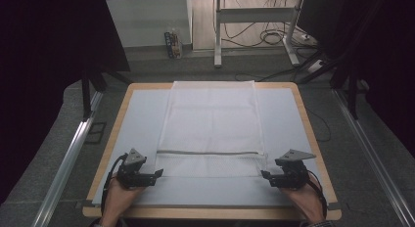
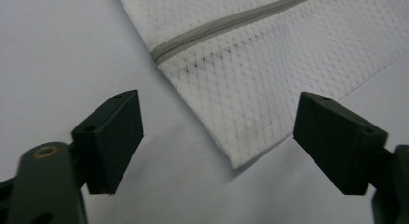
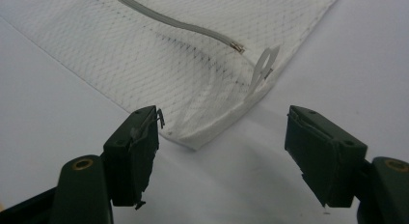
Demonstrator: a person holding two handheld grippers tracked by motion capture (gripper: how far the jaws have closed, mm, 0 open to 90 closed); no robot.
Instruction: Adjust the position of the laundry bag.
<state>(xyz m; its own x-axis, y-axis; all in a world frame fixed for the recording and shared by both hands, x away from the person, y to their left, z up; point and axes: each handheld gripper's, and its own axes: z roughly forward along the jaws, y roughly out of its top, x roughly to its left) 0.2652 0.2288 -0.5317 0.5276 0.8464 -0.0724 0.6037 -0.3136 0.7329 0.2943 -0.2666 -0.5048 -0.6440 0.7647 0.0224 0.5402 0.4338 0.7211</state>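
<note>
mesh laundry bag (image 1: 212, 124): white netted cloth — grey zipper (image 2: 231, 25)
table (image 1: 313, 134): wood rim — matt pale top
jaws: matt black plastic

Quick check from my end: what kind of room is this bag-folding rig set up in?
Probably a lab or workshop recording station, not a home. The white mesh laundry bag lies on a covered table flanked by metal rails; behind it stand a metal stand and loose floor cables.

no text, label, brand, number or sign can be read anywhere; the small packet (image 1: 172, 44) standing on the floor beyond the table carries dark printing, but it is too small and blurred to make out; the white mesh bag (image 1: 211, 126) bears no legible marking.
</note>
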